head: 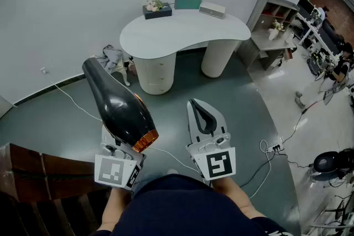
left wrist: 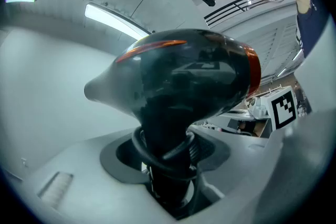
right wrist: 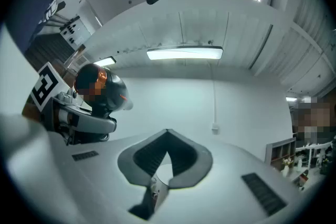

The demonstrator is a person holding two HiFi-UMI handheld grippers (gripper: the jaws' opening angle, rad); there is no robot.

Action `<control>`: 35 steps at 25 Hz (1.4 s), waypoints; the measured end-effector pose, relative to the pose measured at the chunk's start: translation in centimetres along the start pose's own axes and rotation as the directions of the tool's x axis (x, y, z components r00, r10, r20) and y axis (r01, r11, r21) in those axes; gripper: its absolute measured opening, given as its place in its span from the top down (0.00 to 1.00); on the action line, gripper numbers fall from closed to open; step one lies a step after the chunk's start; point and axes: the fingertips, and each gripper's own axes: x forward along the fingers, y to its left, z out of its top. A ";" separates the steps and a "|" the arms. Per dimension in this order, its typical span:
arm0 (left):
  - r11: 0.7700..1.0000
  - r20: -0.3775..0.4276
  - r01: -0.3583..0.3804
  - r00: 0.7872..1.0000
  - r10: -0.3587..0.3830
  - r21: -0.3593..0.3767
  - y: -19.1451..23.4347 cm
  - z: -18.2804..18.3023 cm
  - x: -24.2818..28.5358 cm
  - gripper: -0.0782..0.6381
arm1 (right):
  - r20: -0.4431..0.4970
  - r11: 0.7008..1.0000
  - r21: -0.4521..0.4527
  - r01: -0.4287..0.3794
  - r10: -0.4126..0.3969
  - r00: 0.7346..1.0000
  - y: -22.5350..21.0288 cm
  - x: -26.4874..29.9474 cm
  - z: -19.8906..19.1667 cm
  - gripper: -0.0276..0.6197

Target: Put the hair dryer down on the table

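Clamped on the black hair dryer (head: 116, 105) by its handle with the left gripper (head: 117, 153), barrel slanting up and ahead. Alongside, right gripper (head: 196, 108) closed, empty. Well ahead of both: white table (head: 182, 36).

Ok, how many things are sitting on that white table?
3, all along its far edge: a flower box left, a teal box in the middle, a grey box right.

One hair dryer (head: 119, 105) and two grippers, the left gripper (left wrist: 168, 160) and the right gripper (head: 194, 105), are counted. One table (head: 182, 36) is seen, bearing three boxes: a flower box (head: 157, 10), a teal box (head: 188, 1), a white box (head: 212, 9). One shelf (head: 274, 22) and one power strip (head: 275, 147) are seen.
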 end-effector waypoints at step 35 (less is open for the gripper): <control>0.993 -0.093 0.112 0.989 -0.115 -0.036 22.6 -8.0 29.5 0.57 | -0.092 0.994 0.013 0.111 -0.109 0.990 -10.7 32.4 -13.4 0.95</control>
